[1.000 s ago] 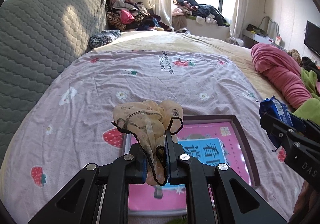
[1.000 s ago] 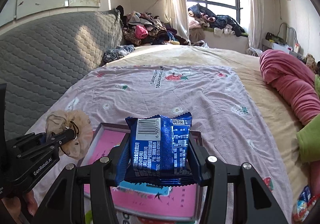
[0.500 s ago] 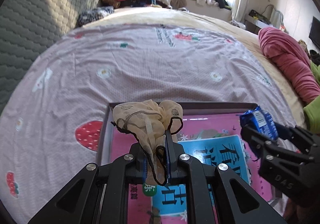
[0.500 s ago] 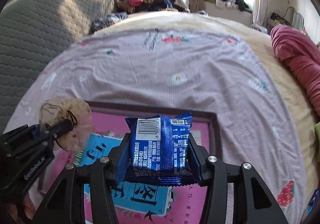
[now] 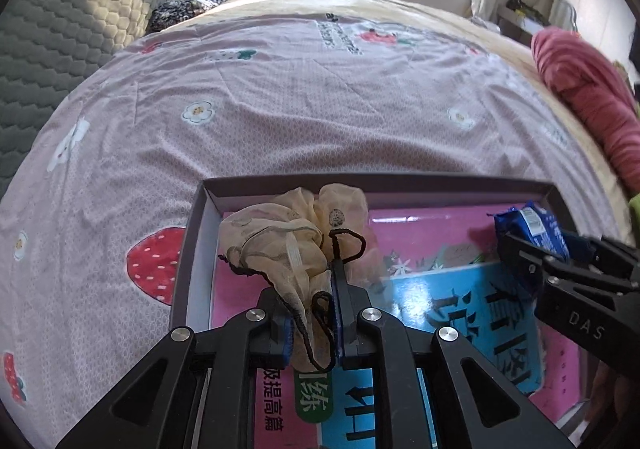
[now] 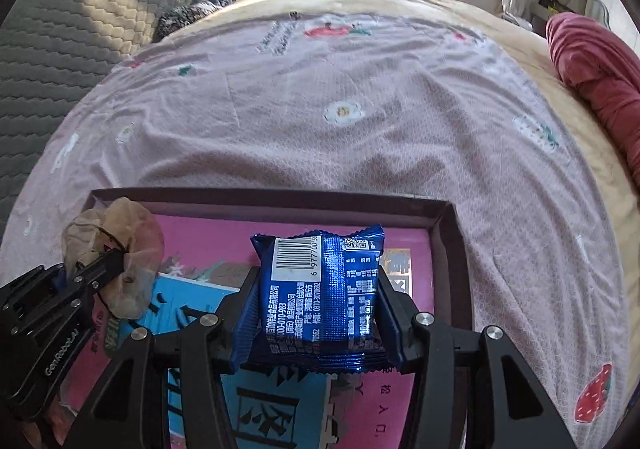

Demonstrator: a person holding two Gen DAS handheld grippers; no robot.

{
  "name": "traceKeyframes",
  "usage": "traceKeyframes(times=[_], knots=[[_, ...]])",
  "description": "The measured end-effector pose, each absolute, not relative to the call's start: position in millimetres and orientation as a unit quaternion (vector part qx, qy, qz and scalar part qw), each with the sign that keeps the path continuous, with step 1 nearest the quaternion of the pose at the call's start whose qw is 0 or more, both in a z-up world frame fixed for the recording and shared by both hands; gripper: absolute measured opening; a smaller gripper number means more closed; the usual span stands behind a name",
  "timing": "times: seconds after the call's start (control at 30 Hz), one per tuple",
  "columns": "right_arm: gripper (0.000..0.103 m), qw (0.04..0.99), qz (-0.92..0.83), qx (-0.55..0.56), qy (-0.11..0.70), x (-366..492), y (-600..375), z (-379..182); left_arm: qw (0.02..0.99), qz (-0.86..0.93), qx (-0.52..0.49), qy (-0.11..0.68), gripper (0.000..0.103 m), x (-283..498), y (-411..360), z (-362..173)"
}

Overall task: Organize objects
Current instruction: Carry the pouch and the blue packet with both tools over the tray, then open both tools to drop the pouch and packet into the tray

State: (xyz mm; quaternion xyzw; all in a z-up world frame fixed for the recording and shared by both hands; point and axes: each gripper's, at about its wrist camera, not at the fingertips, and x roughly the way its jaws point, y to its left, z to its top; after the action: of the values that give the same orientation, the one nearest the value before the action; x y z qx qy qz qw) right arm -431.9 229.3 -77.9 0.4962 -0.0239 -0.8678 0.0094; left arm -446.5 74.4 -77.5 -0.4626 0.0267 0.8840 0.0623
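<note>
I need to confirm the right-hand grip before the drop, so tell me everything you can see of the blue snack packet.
The glossy blue foil snack packet is a small sealed pillow pack with crimped ends, a white barcode panel and fine white print facing the camera. It stands roughly upright, pinched at both side edges by the right tool, its sides slightly bowed. It hangs over the shallow dark-rimmed box and its pink and blue book cover; whether it touches that cover cannot be told.

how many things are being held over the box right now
2. The beige mesh pouch is pinched in the left gripper over the box's left side; the blue snack packet is in the right gripper, toward the right.
</note>
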Motion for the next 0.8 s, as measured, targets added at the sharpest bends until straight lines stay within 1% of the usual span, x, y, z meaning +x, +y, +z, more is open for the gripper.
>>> traceKeyframes(times=[0.1, 0.17, 0.2, 0.23, 0.27, 0.33, 0.37, 0.4, 0.43, 0.47, 0.5, 0.57, 0.67, 0.8], knots=[[0.052, 0.007, -0.865, 0.501, -0.025, -432.8, 229.6, -84.6, 0.055, 0.884, -0.462, 0.044, 0.022, -447.3, 75.5, -78.5], [0.052, 0.005, -0.864, 0.503, -0.021, -433.1, 228.2, -85.1, 0.050, 0.883, -0.464, 0.043, 0.029, -448.9, 73.0, -78.9], [0.052, 0.004, -0.862, 0.506, -0.018, -433.5, 227.1, -84.8, 0.047, 0.882, -0.467, 0.044, 0.036, -449.5, 72.2, -79.3], [0.052, 0.003, -0.860, 0.509, -0.014, -433.2, 226.1, -84.1, 0.046, 0.881, -0.469, 0.046, 0.041, -449.4, 71.7, -79.2], [0.052, 0.003, -0.860, 0.511, -0.014, -433.0, 225.8, -83.0, 0.046, 0.881, -0.468, 0.047, 0.042, -448.8, 71.1, -78.2], [0.052, 0.004, -0.860, 0.510, -0.021, -431.5, 226.6, -80.0, 0.045, 0.882, -0.467, 0.045, 0.054, -446.7, 68.7, -74.4], [0.053, 0.003, -0.861, 0.507, -0.024, -430.3, 227.3, -77.5, 0.043, 0.882, -0.468, 0.043, 0.059, -446.9, 67.9, -73.3], [0.056, 0.000, -0.863, 0.504, -0.024, -429.3, 227.7, -75.0, 0.040, 0.882, -0.469, 0.040, 0.066, -445.9, 66.4, -71.2], [0.060, -0.002, -0.865, 0.501, -0.023, -427.9, 227.5, -72.0, 0.039, 0.881, -0.469, 0.040, 0.069, -445.2, 65.4, -69.1], [0.069, -0.004, -0.867, 0.498, -0.024, -426.7, 227.9, -68.2, 0.040, 0.881, -0.470, 0.041, 0.071, -444.2, 65.3, -66.8], [0.075, -0.004, -0.867, 0.497, -0.030, -425.8, 228.8, -64.2, 0.041, 0.881, -0.469, 0.042, 0.075, -442.2, 65.0, -63.4], [0.076, 0.007, -0.870, 0.490, -0.048, -422.1, 230.2, -54.6, 0.043, 0.881, -0.469, 0.040, 0.077, -439.8, 63.9, -58.9], [0.076, 0.004, -0.875, 0.482, -0.048, -416.2, 230.2, -38.2, 0.041, 0.878, -0.475, 0.038, 0.079, -437.3, 61.6, -52.4], [0.081, 0.003, -0.880, 0.473, -0.044, -407.5, 229.1, -19.0, 0.035, 0.880, -0.473, 0.043, 0.083, -432.2, 60.3, -40.8]])
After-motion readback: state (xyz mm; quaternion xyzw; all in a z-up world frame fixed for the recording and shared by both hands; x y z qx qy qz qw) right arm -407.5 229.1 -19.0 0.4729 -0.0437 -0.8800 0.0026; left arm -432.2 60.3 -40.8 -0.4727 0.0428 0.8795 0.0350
